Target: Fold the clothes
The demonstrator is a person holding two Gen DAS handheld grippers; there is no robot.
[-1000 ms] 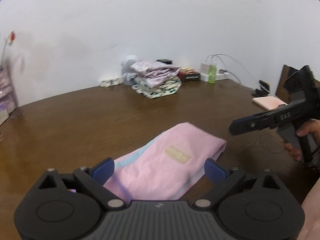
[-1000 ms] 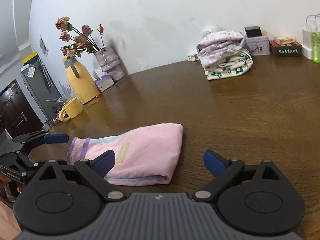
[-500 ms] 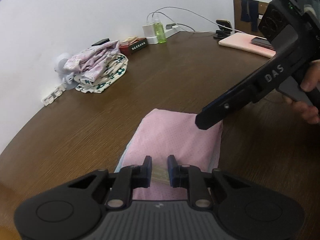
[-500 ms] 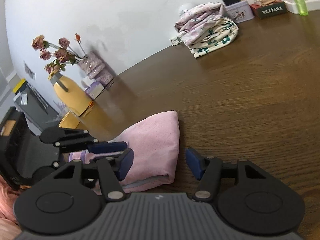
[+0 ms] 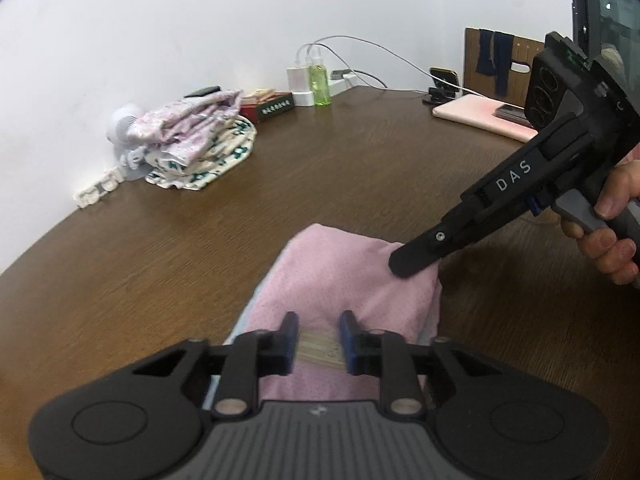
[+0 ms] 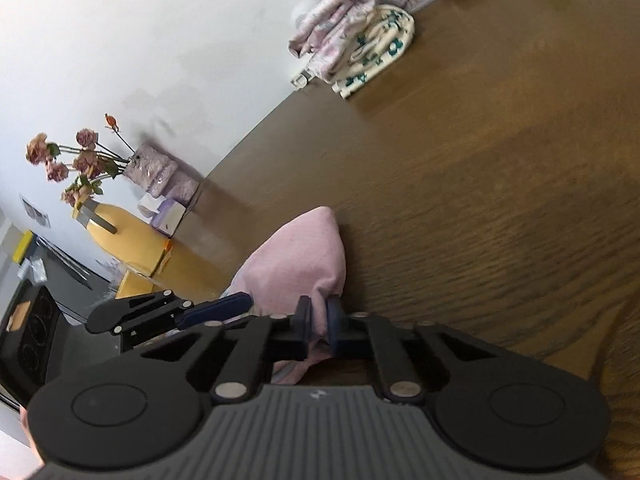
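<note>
A folded pink garment [image 5: 340, 280] with a pale blue edge lies on the brown wooden table [image 5: 360, 168]. My left gripper [image 5: 318, 336] is shut on its near end, pinching the cloth at a beige label [image 5: 320, 350]. My right gripper [image 6: 318, 322] is shut on the garment's right edge [image 6: 304, 256]; in the left wrist view its black body [image 5: 416, 258] presses into the cloth from the right. The left gripper's blue fingertip [image 6: 224, 306] shows in the right wrist view, at the garment's left side.
A pile of patterned clothes [image 5: 196, 140] lies at the far wall, with small boxes [image 5: 272, 106], a green bottle [image 5: 320, 84] and chargers. A pink notebook with a phone [image 5: 484, 114] is far right. A yellow jug [image 6: 120, 236] and dried flowers [image 6: 76, 160] stand to the left.
Both grippers came down onto the pink garment and closed: the left pinched the label end first, then the right closed on the right edge. The right view has tilted.
</note>
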